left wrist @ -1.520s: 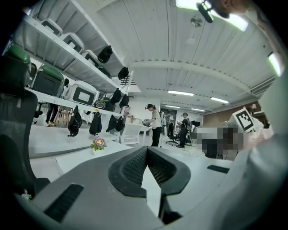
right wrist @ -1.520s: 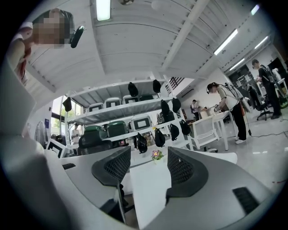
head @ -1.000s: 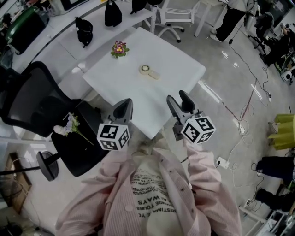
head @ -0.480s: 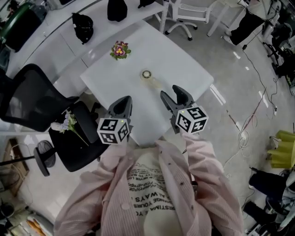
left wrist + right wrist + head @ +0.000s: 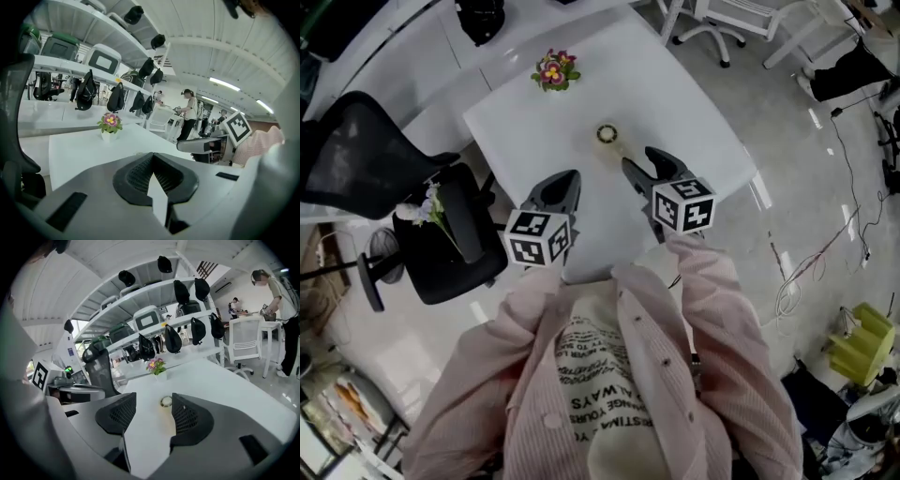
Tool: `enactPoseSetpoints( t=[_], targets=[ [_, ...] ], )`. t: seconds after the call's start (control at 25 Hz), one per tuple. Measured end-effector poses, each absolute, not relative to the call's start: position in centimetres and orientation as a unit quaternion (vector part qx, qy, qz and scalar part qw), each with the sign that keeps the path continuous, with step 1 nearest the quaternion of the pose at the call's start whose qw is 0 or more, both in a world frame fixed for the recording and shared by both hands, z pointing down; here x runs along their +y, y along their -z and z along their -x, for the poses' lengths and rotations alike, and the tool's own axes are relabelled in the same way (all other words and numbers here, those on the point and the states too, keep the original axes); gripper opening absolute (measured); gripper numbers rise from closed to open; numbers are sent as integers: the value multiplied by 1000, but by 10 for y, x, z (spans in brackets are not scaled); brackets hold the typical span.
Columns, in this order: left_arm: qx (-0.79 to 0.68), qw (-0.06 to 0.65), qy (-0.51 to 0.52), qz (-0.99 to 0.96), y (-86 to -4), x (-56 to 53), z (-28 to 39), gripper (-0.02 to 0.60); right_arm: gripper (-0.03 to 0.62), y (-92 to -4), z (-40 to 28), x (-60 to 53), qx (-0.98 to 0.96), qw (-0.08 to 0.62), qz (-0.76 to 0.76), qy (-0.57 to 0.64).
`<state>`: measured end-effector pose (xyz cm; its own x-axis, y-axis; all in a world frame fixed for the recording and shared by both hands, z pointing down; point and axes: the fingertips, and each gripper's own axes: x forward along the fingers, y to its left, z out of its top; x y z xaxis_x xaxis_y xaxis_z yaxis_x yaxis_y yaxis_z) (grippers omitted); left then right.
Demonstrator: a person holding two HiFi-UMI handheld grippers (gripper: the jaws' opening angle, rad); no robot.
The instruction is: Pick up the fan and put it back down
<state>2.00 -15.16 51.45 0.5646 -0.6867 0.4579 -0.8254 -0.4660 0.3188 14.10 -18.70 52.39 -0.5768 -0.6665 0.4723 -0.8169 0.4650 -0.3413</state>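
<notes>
Over table [image 5: 694, 103], R hand-held gripper [image 5: 637, 159] agape toward fan [image 5: 607, 136], L hand-held gripper [image 5: 565, 181] closed.

Potted flower [image 5: 553, 71] stands on white table [image 5: 680, 98]; black chair [image 5: 356, 155] beside.

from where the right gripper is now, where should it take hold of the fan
Probably the slim handle, approached from the person's near side. The fan lies flat on the table with its round head farthest away and the handle pointing back toward the open right gripper, whose jaws frame it.
</notes>
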Motion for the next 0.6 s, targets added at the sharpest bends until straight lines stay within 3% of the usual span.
enactPoseSetpoints(
  t=[0.6],
  targets=[
    [-477, 315, -168, -803, -591, -184, -26, 2, 224, -634, -115, -236, -842, 283, -347, -300]
  ],
)
